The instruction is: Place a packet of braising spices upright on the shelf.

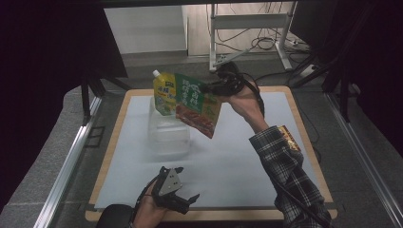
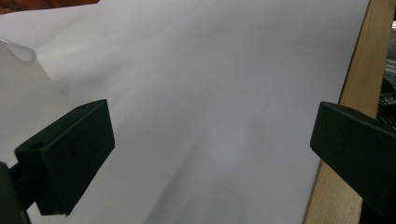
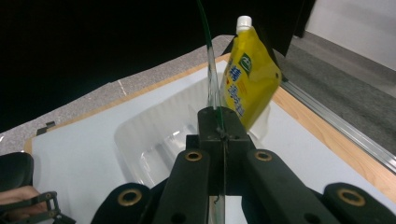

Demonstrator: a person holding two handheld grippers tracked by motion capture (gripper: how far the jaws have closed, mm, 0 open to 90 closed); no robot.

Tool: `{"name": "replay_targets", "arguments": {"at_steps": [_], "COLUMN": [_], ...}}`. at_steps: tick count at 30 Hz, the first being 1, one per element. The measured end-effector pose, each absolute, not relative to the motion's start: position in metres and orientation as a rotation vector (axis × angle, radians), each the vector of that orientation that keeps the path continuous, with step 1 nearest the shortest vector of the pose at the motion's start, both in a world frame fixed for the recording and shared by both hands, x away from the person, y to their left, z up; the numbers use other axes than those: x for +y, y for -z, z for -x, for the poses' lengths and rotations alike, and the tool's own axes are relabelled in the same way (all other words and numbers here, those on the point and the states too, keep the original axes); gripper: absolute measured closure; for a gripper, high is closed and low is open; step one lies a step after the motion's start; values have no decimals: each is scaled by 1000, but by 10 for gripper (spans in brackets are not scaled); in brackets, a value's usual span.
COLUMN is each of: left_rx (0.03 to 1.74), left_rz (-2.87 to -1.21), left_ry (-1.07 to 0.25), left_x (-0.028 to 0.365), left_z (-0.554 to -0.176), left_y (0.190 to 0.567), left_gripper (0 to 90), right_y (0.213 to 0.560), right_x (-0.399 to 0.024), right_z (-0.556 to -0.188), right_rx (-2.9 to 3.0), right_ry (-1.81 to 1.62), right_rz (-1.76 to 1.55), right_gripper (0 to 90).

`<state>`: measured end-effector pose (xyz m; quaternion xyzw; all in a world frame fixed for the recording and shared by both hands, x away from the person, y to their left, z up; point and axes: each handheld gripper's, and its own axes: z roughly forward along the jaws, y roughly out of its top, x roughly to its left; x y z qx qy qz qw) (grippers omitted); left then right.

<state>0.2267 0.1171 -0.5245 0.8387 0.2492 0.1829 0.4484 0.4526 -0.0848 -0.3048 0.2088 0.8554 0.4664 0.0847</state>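
From the high view, the right gripper [image 1: 212, 88] holds a flat green-and-red food packet [image 1: 196, 106] in the air above the far half of the tabletop [image 1: 237, 156], the packet hanging tilted with one corner pointing down. Its face carries green on the upper part and a reddish picture of food below; the print is too small to read. The right gripper view shows what the high view cannot: the two black jaws pressed together on the packet's thin edge [image 3: 211, 79], seen edge-on as a narrow strip rising from them. Just behind the packet, a yellow spouted pouch [image 1: 164, 93] with a white cap stands in a clear plastic tub [image 1: 167, 133] near the far left of the tabletop, seemingly leaning on its wall. The left gripper [image 1: 183, 198] rests at the near edge, its jaws wide apart with only white surface between them.
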Motion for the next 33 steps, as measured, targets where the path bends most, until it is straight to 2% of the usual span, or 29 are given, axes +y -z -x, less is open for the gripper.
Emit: {"name": "replay_targets", "arguments": {"at_steps": [33], "left_rx": [599], "left_rz": [-2078], "left_ry": [-447], "left_x": [117], "left_z": [-226], "left_y": [524], "left_gripper": [0], "right_y": [312], "right_x": [5], "right_z": [-481], "right_rx": [2620], "right_ry": [-1428], "right_rz": [-527], "right_gripper": [891]}}
